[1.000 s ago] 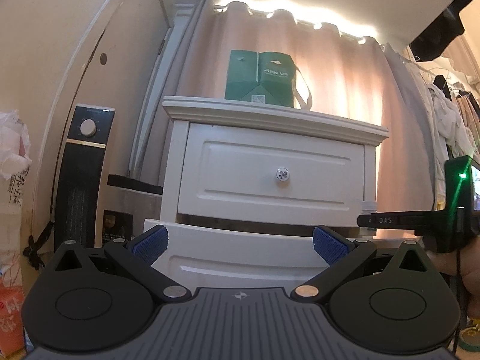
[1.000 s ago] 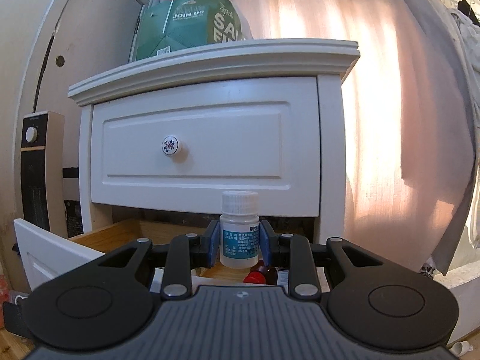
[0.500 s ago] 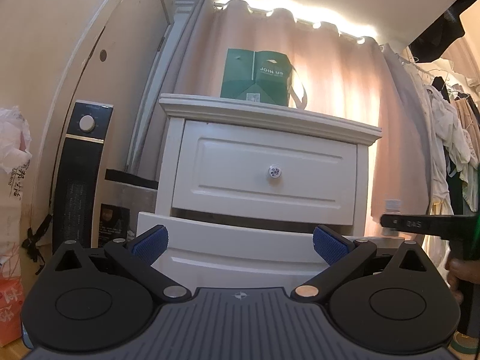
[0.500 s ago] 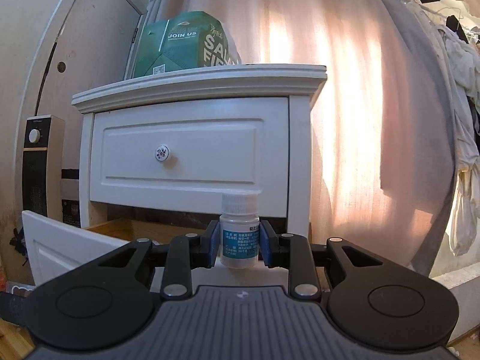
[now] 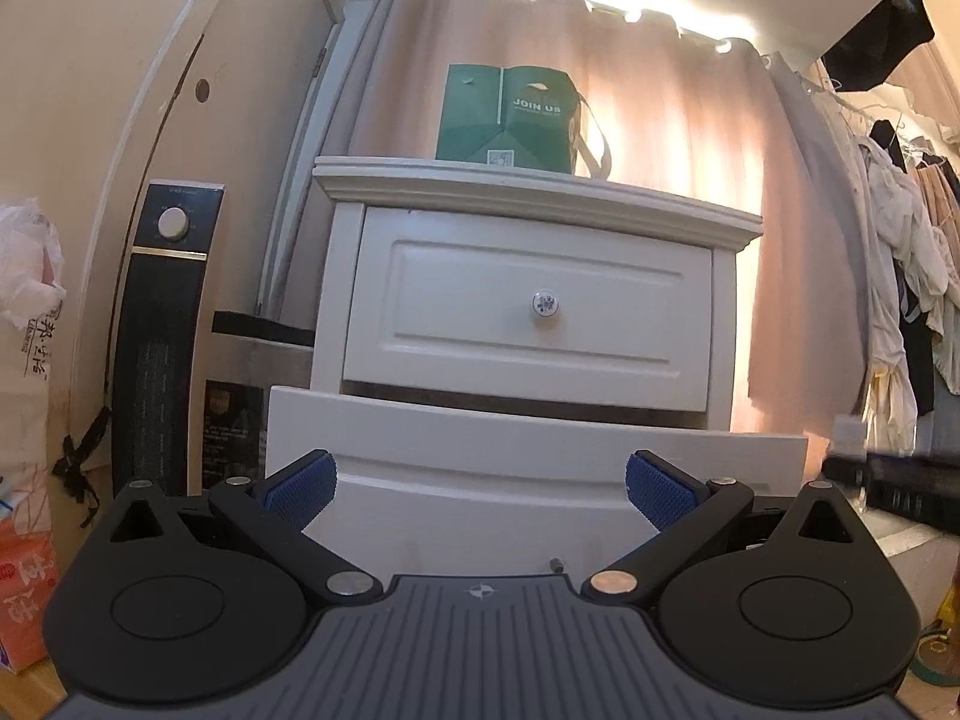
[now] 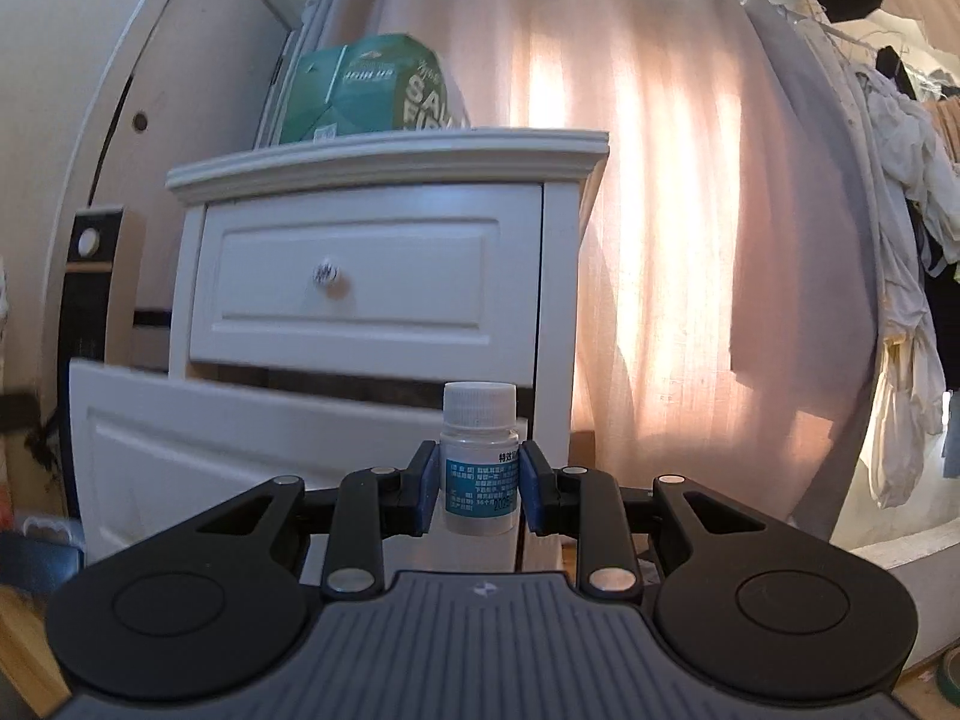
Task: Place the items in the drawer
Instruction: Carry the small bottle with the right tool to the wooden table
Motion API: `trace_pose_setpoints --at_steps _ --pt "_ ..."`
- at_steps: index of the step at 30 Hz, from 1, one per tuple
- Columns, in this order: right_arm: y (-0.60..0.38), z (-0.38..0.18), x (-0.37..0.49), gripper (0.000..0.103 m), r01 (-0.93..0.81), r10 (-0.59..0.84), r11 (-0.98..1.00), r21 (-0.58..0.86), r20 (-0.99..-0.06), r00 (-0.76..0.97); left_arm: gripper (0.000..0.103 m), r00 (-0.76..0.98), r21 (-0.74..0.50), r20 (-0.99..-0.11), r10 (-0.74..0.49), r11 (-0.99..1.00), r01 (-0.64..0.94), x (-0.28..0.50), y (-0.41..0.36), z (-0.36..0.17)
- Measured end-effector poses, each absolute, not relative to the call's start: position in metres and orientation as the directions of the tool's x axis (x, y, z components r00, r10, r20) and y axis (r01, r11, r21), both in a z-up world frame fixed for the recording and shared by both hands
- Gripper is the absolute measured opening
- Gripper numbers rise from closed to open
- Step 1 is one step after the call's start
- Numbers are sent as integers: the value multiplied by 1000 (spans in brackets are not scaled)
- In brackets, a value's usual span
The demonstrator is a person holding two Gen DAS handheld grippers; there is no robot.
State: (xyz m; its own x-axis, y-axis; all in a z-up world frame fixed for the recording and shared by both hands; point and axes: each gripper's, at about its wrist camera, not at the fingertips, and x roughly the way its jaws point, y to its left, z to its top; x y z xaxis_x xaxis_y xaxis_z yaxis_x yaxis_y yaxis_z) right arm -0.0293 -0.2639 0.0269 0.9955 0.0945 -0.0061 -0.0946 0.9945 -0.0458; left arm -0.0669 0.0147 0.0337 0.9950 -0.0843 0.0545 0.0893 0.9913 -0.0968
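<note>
A white nightstand (image 5: 534, 198) stands ahead, its upper drawer (image 5: 528, 312) shut and its lower drawer (image 5: 528, 462) pulled out; the inside is hidden by its front panel. My left gripper (image 5: 480, 483) is open and empty, facing the lower drawer's front. My right gripper (image 6: 479, 483) is shut on a small white pill bottle (image 6: 480, 459) with a blue label, held upright to the right of the open drawer (image 6: 252, 438) and away from it. The right gripper shows blurred at the right edge of the left wrist view (image 5: 894, 480).
A green paper bag (image 5: 510, 117) sits on top of the nightstand. A black tower heater (image 5: 165, 336) stands to its left by the wall. Pink curtains (image 6: 660, 240) hang behind. Clothes (image 5: 906, 300) hang on the right. Bags (image 5: 24, 396) sit at the far left.
Both grippers have drawn back from the nightstand. The right gripper, still holding the bottle, has moved right and away from above the open drawer; the drawer's inside is no longer in view.
</note>
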Motion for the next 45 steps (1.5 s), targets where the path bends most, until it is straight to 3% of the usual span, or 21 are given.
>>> trace_pose_setpoints --at_steps 17,32,45 --pt "-281 -122 -34 28 -42 26 996 -79 -187 982 103 991 -67 76 -112 991 117 -89 5 38" --pt "-277 -184 -37 28 -13 11 1000 -22 -105 994 103 985 69 53 -166 984 162 -107 -18 41" --pt "-290 -228 -34 28 -37 38 999 12 -107 993 103 982 39 67 -175 984 172 -112 -20 37"
